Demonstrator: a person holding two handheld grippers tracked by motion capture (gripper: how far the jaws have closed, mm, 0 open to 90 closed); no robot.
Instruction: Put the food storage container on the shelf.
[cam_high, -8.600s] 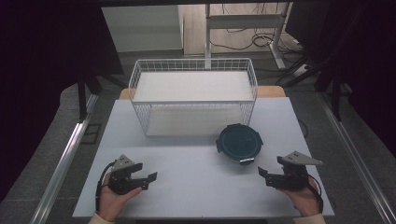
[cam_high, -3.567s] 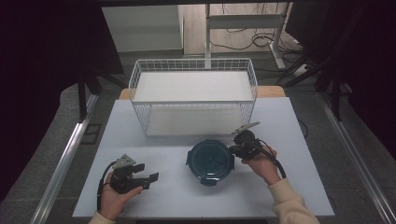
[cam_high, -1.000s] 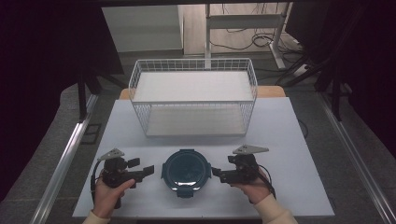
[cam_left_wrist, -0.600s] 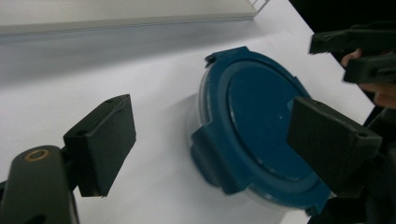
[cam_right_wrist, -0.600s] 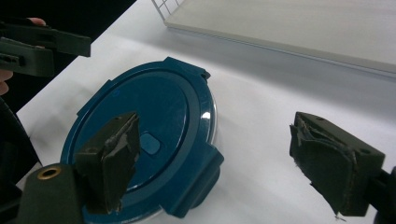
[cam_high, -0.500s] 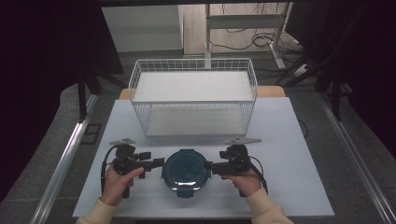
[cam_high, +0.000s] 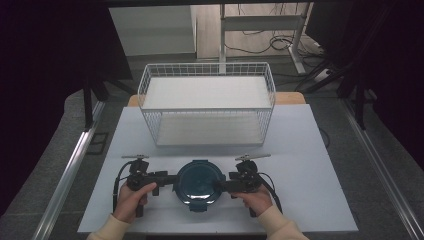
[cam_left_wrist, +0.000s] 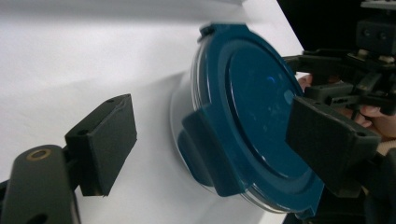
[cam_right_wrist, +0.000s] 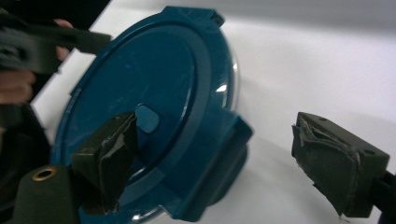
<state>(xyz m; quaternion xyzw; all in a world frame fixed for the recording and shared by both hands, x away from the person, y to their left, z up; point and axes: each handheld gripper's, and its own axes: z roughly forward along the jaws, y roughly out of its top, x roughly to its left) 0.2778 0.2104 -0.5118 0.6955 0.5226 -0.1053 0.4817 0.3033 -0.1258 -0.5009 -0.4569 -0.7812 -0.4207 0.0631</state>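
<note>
A white desk (cam_high: 310, 150) stands on grey floor (cam_high: 60, 165). Dark curtains (cam_high: 50, 55) flank it; cables (cam_high: 260, 42) trail behind, beside a metal stand (cam_high: 222, 35).

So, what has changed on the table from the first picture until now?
The container moved from the right, near the basket, to the front middle. Both grippers came in beside it: left gripper and right gripper, each with open jaws around a side latch. The basket stayed in place.
</note>
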